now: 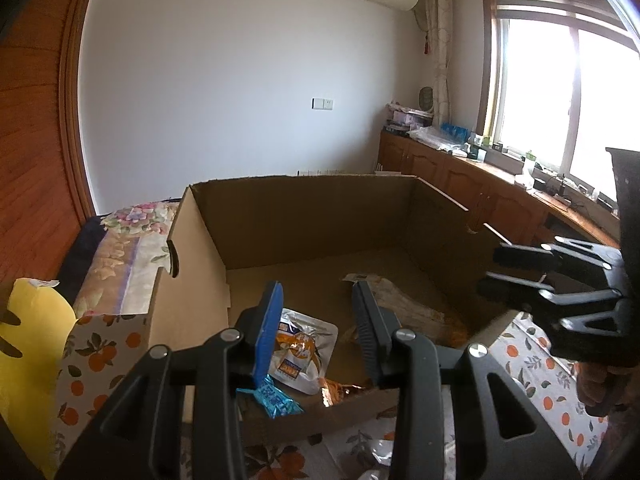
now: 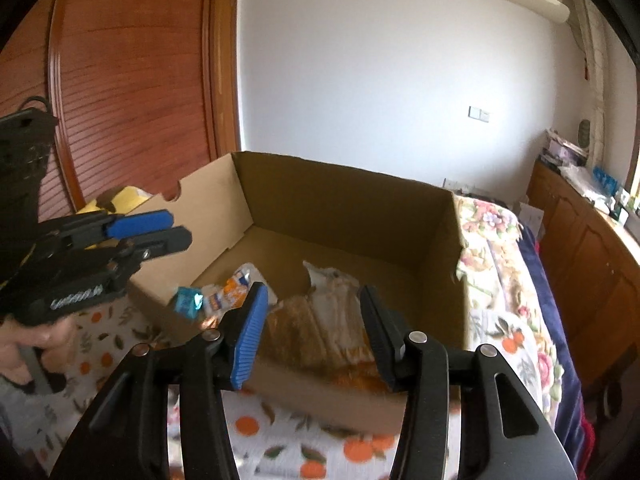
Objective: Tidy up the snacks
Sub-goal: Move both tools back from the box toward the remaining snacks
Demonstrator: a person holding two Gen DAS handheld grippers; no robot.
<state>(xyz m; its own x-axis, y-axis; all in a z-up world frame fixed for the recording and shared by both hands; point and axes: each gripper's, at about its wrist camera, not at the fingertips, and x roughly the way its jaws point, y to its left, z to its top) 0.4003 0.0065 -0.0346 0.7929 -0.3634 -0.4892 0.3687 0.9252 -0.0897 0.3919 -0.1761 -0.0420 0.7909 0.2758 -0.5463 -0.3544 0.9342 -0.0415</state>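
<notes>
An open cardboard box (image 1: 200,240) (image 2: 452,264) stands on a cloth with an orange-fruit print. Inside lie a silver snack pouch (image 1: 304,348) (image 2: 236,292), a small blue packet (image 1: 276,400) (image 2: 186,302) and a large tan and orange bag (image 1: 416,312) (image 2: 320,320). My left gripper (image 1: 316,320) is open and empty over the box's near edge; it also shows in the right wrist view (image 2: 160,228). My right gripper (image 2: 314,320) is open and empty above the large bag; it also shows at the right of the left wrist view (image 1: 504,268).
A yellow bag (image 1: 28,360) lies left of the box. A floral blanket (image 2: 500,248) lies behind and beside the box. Wooden cabinets (image 1: 460,176) with clutter run under the window. A wooden door (image 2: 132,80) is at the left.
</notes>
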